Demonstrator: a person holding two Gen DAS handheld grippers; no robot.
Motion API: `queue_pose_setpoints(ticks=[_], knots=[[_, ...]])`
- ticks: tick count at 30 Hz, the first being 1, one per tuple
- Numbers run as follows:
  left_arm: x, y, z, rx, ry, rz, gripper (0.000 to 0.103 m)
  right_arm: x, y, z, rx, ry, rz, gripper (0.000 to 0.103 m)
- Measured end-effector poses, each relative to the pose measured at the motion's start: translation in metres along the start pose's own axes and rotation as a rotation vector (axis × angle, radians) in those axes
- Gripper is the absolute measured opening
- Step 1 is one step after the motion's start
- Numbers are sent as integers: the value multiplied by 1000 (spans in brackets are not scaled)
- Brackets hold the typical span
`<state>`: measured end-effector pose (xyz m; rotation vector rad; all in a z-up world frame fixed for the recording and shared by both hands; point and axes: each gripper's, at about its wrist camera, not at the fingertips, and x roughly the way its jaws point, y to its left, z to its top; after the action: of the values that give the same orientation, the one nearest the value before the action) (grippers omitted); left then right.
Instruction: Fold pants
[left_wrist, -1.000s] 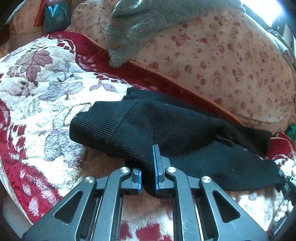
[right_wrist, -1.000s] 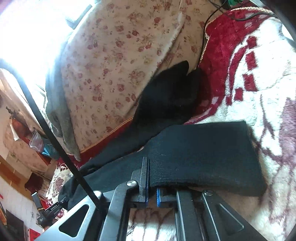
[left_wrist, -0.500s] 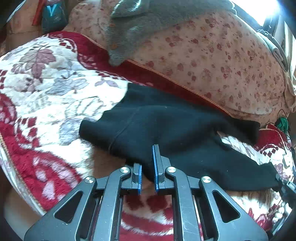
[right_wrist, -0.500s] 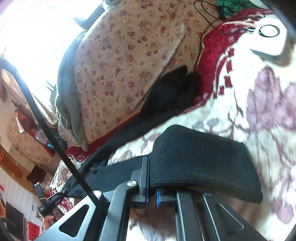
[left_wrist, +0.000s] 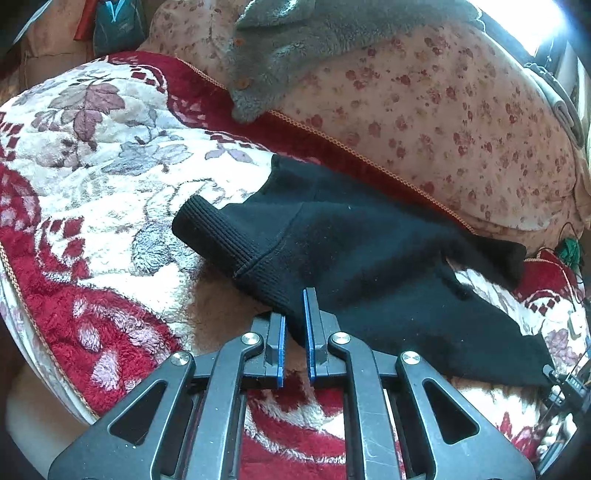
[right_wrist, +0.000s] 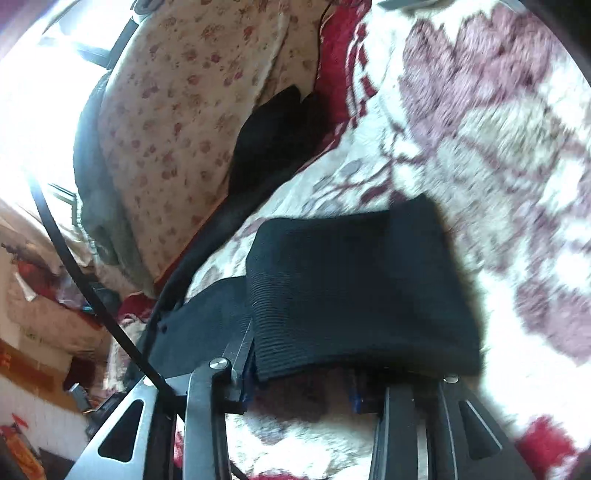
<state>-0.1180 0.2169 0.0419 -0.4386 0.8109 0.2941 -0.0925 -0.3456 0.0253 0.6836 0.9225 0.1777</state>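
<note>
Pants (left_wrist: 354, 266) stay pinched in left tongs (left_wrist: 294, 332); right tongs (right_wrist: 299, 387) are opening, so let the cuff (right_wrist: 354, 295) drop flat on the bed (left_wrist: 92, 177).

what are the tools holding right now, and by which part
The left tool pinches the black pants at the ribbed edge. The right tool is opening, the ribbed end lying between its jaws.

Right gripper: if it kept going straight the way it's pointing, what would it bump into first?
Probably the ribbed black pants cuff lying just ahead of the opening right gripper, then the floral blanket beneath; depth is unclear.
</note>
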Motion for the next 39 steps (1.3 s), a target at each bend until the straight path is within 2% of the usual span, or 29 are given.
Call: queue_pose_setpoints(ticks=[2, 5, 8, 11, 13, 14, 17, 19, 20, 22, 25, 26, 28, 33, 35, 38, 39], knots=[[2, 0, -1, -1, 5, 6, 8, 0, -4, 4, 21, -4, 4, 36], [3, 2, -1, -9, 10, 5, 8, -1, -21, 7, 152, 9, 106, 38], [5, 3, 0, -8, 15, 7, 8, -16, -35, 9, 234, -57, 178, 38], [8, 3, 0, 0, 18, 18, 8, -28, -42, 17, 245, -109, 172, 40], [9, 4, -1, -4, 19, 22, 8, -32, -33, 22, 183, -118, 117, 38], [9, 4, -1, -7, 19, 23, 8, -35, -27, 23, 135, -141, 79, 30], [10, 4, -2, -5, 22, 26, 8, -43, -2, 25, -82, -199, -194, 21], [11, 4, -2, -6, 27, 30, 8, -39, 4, 24, -164, -183, -323, 20], [12, 5, -2, -10, 28, 29, 8, -36, 6, 23, -192, -169, -378, 15], [11, 6, -2, -11, 30, 26, 8, -36, 15, 18, -286, -178, -489, 15], [11, 5, -2, -5, 30, 27, 8, -38, 30, 15, -413, -197, -608, 15], [11, 5, -2, -4, 30, 29, 8, -40, 27, 15, -419, -195, -633, 15], [11, 5, -3, -7, 27, 30, 8, -48, 16, 17, -363, -184, -602, 15], [6, 6, -3, -12, 15, 34, 14, -71, 20, 28, -245, -266, -548, 19], [3, 8, -2, -17, 7, 24, 15, -77, 28, 30, -224, -292, -494, 22], [0, 12, -1, -35, 7, 27, 18, -70, 48, 29, -235, -282, -413, 28], [0, 14, -1, -41, 7, 21, 24, -65, 53, 29, -245, -264, -384, 28]])
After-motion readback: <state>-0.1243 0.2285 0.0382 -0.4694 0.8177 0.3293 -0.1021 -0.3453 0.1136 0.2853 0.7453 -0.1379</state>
